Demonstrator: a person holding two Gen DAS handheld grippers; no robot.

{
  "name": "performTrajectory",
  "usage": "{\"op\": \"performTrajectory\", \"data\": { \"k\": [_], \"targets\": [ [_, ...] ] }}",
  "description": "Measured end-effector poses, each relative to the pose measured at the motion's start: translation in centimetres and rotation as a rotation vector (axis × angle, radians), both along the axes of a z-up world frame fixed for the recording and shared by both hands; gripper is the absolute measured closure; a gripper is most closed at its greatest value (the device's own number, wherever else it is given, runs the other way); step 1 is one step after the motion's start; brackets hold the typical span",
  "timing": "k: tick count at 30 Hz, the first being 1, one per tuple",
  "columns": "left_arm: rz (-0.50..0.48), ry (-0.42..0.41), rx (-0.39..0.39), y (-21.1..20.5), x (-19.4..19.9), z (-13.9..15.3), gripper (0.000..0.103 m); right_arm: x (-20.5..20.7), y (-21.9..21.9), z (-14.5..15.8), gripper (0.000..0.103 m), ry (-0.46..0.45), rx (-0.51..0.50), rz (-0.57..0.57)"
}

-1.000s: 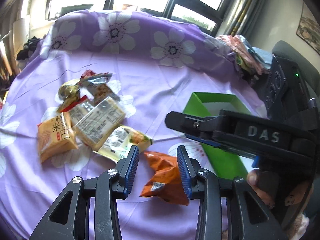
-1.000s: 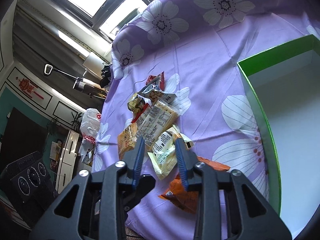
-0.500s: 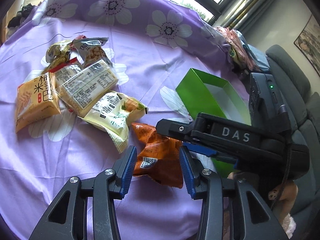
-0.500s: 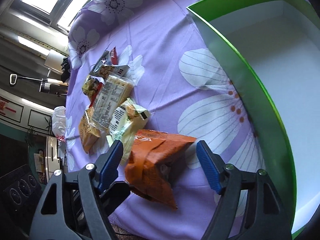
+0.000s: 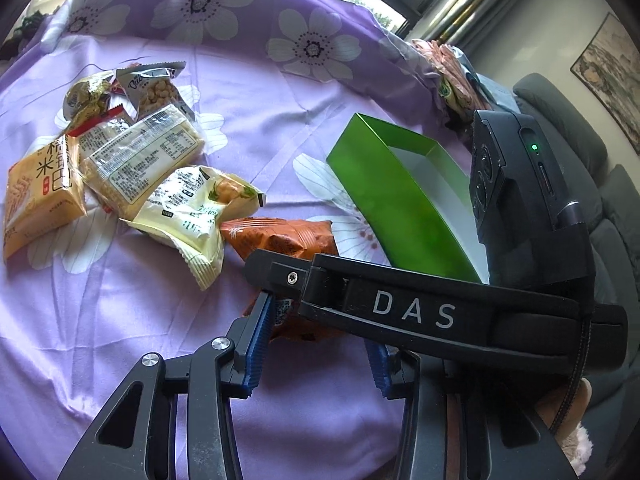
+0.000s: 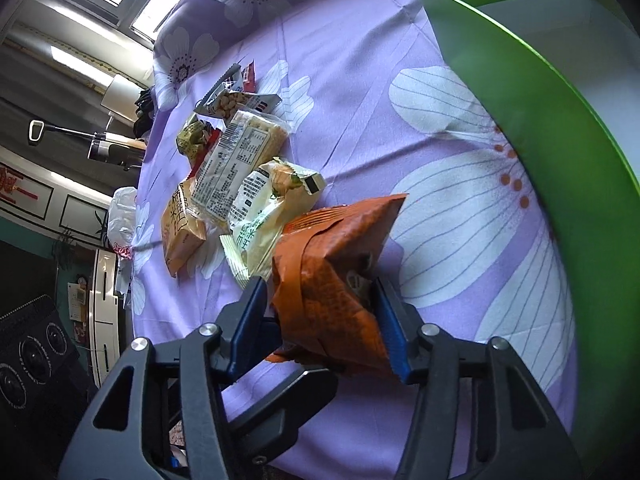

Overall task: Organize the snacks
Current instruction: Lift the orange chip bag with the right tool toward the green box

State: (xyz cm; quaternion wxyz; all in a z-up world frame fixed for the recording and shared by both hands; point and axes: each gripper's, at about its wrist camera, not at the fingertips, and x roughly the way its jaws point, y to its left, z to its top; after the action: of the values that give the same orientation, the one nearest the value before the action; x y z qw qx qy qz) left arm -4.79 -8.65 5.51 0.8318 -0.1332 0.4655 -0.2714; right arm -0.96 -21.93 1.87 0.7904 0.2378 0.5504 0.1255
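Pile of loose snacks point(image 5: 132, 168) at far left on purple flowered cloth point(image 5: 100, 320): same spots as a sec ago, none sorted yet.

Next to it, toward centre: orange packet point(image 5: 280, 240), nearest pkt of the lot, far corner touching the pale yellow-green pkt point(image 5: 192, 216). Flat and untouched half a sec ago; now pinched and rucked up in the right wrist view, with a hard fold across its face.

Left gripper point(image 5: 316, 344) brought down low over the pkt's near end. Jaws part open, a bit wider than a sec ago, nothing held. Left pad just beside the pkt's edge or maybe grazing it, can't tell which; right pad mostly hidden behind the other tool.

Right gripper point(image 6: 320, 312) crossing in front from the right. Jaws flung wide half a sec ago, now closing, pkt between them, blue pads point(image 6: 386, 320) pressing its sides. Grip prob. good, but still squeezing.

Far right: green box point(image 5: 392, 208), open top, white inside, nothing in it so far; near the pkt, not touching.

Meaning for the task: first pick underway, reach phase over. Lift and short carry rightward into the box likely next. Risk: slippery, puffy bag slipping out of the pinch.
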Motion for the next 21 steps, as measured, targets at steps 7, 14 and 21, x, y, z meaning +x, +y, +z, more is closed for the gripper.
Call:
{"op": "performTrajectory", "data": {
  "k": [7, 14, 21],
  "targets": [
    [-0.006, -0.085, 0.028, -1.0, -0.1, 3.1, 0.06, -0.1, -0.5, 2.5, 0.056, -0.078, 0.036, -0.012],
    [-0.023, -0.209, 0.015, -2.5, 1.0, 8.2, 0.06, 0.6, -1.8, 8.2, 0.056, -0.205, 0.04, -0.03],
    [-0.086, -0.321, 0.038, -6.0, 2.7, 11.5, 0.06, 2.0, -4.5, 12.5, 0.056, -0.341, 0.029, -0.059]
  ]
}}
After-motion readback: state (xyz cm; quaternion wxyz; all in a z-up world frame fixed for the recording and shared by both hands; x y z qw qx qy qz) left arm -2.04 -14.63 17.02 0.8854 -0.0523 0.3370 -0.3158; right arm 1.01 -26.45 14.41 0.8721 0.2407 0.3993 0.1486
